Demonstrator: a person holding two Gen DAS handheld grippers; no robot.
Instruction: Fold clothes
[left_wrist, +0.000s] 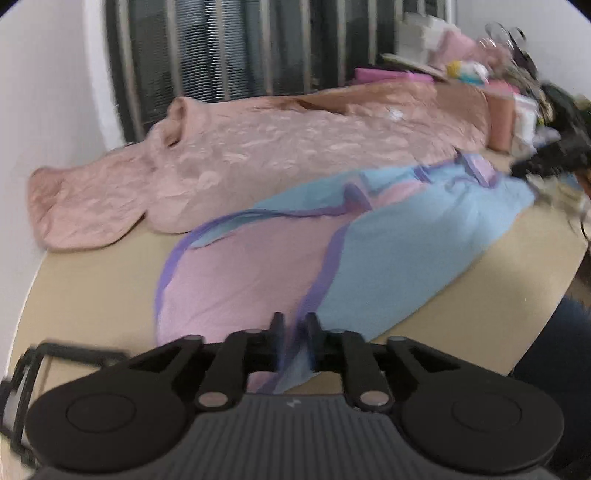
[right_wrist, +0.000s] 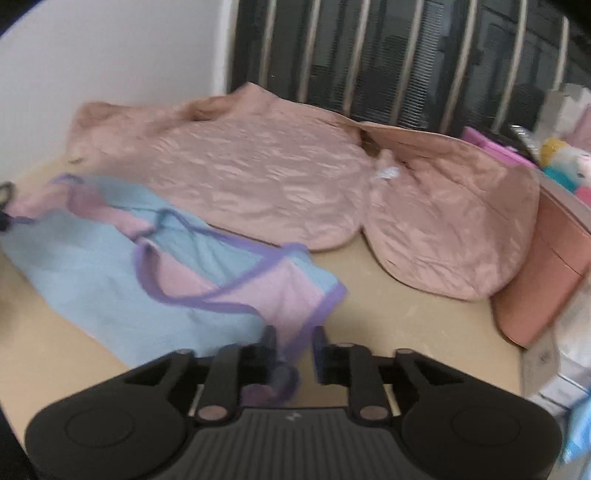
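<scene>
A thin garment in light blue and pink with purple trim (left_wrist: 332, 240) lies stretched across the tan table (left_wrist: 92, 288). My left gripper (left_wrist: 295, 332) is shut on one end of it, where the purple seam runs between the fingers. In the right wrist view my right gripper (right_wrist: 295, 347) is shut on the opposite end of the same garment (right_wrist: 110, 266), pinching the purple-trimmed corner. The right gripper also shows as a dark blurred shape at the far end in the left wrist view (left_wrist: 546, 158).
A quilted salmon-pink jacket (left_wrist: 240, 158) lies spread behind the garment, also seen in the right wrist view (right_wrist: 295, 177). A pink box (right_wrist: 546, 280) and cluttered toys and boxes (left_wrist: 461, 62) stand at the table's right end. A white wall and barred window are behind.
</scene>
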